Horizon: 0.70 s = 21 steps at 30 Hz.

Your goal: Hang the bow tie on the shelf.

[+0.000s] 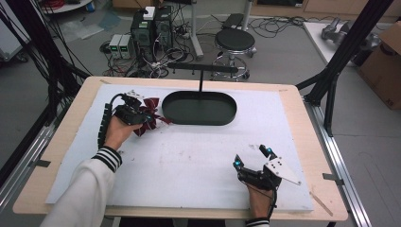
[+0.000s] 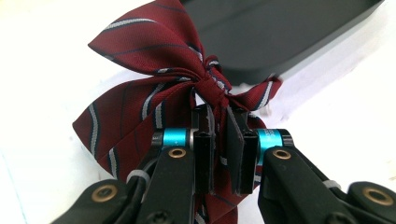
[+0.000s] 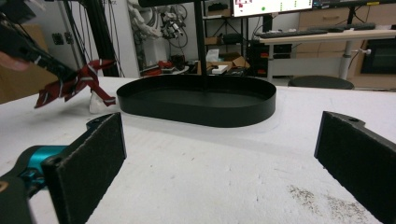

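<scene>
Pick done: left hand-held gripper [image 2: 219,154] is clenched on the striped maroon bow tie [image 2: 154,93], lifted off the bench [image 1: 189,156] at the black oval tray's [image 1: 198,108] 9 o'clock edge. Placing is left, probably into the tray. Left forearm angles toward 1 o'clock. Right hand-held gripper [image 1: 253,156] rests released at the bench's 5 o'clock.

A: The light is even and bright from above; the white counter [image 1: 198,156] almost washes out in the left gripper view.

B: Shadows?

A: Soft, short ones under the black tray [image 1: 198,108]. The high view is low in detail, and the claw pads [image 3: 88,163] up close look slightly blurred.
</scene>
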Each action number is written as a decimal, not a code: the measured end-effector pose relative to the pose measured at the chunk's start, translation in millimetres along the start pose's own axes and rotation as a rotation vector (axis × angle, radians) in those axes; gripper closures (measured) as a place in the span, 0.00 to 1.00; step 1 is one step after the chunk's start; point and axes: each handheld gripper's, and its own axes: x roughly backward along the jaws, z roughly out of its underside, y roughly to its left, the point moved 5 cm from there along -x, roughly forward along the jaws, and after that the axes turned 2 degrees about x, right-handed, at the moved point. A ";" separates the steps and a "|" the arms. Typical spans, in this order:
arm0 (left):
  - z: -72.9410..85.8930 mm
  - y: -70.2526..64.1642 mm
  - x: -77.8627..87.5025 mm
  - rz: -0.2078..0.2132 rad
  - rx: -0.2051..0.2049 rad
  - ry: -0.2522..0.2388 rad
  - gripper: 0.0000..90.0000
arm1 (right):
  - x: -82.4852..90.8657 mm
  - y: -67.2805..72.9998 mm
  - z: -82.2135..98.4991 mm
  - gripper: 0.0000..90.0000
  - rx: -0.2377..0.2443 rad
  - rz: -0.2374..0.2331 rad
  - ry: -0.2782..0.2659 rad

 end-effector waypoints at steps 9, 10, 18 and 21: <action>-24.2 -11.4 20.2 -0.004 -0.049 -0.065 0.91 | -0.2 -0.1 0.0 0.01 0.004 0.000 -0.001; -27.0 -12.4 21.8 -0.005 -0.047 -0.076 0.91 | -0.3 0.0 -0.1 0.01 0.003 -0.001 0.000; -47.3 -21.5 36.6 -0.025 -0.082 -0.126 0.91 | -0.2 0.0 0.0 0.01 0.002 0.000 0.000; -55.7 -24.2 41.6 -0.035 -0.091 -0.147 0.91 | -0.1 0.0 0.1 0.01 -0.001 0.000 0.001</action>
